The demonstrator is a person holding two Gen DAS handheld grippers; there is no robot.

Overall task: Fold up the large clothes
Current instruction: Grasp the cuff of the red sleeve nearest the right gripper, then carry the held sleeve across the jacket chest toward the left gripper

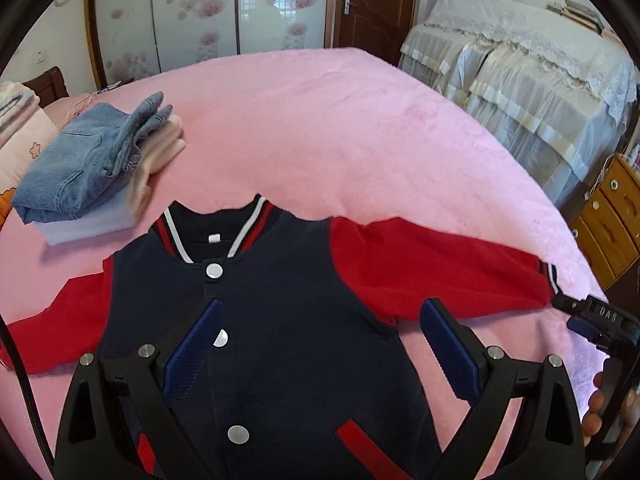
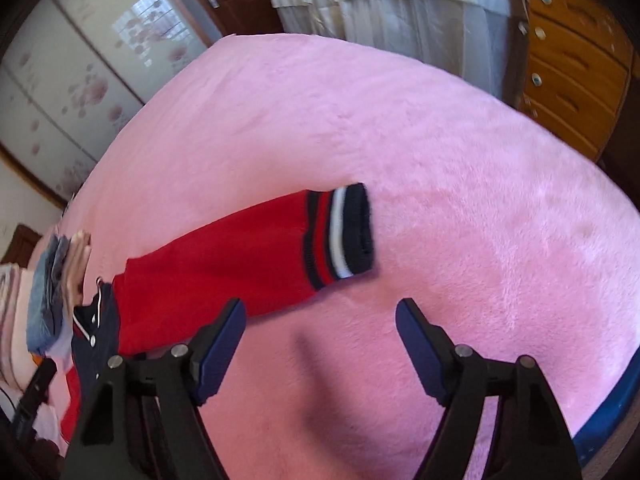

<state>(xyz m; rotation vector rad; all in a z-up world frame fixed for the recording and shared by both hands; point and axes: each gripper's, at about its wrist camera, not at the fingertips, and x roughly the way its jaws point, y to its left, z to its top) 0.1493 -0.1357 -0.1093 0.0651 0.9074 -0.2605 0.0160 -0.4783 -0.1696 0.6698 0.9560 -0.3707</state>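
A navy varsity jacket (image 1: 280,320) with red sleeves and white snap buttons lies flat and face up on the pink bed cover (image 1: 340,128). My left gripper (image 1: 320,320) hovers open over its chest, with nothing between the blue pads. The jacket's right-hand red sleeve (image 1: 432,268) stretches out sideways; its striped cuff (image 2: 344,232) lies just beyond my right gripper (image 2: 320,312). That gripper is open above the pink cover with its left finger (image 2: 224,344) near the sleeve's lower edge. It also shows at the right edge of the left wrist view as the right gripper (image 1: 592,316).
A stack of folded clothes topped by blue denim (image 1: 80,168) sits on the bed left of the jacket's collar. A lace-covered sofa (image 1: 520,80) and a wooden drawer chest (image 2: 572,60) stand past the bed's right side. Sliding wardrobe doors (image 1: 192,12) line the far wall.
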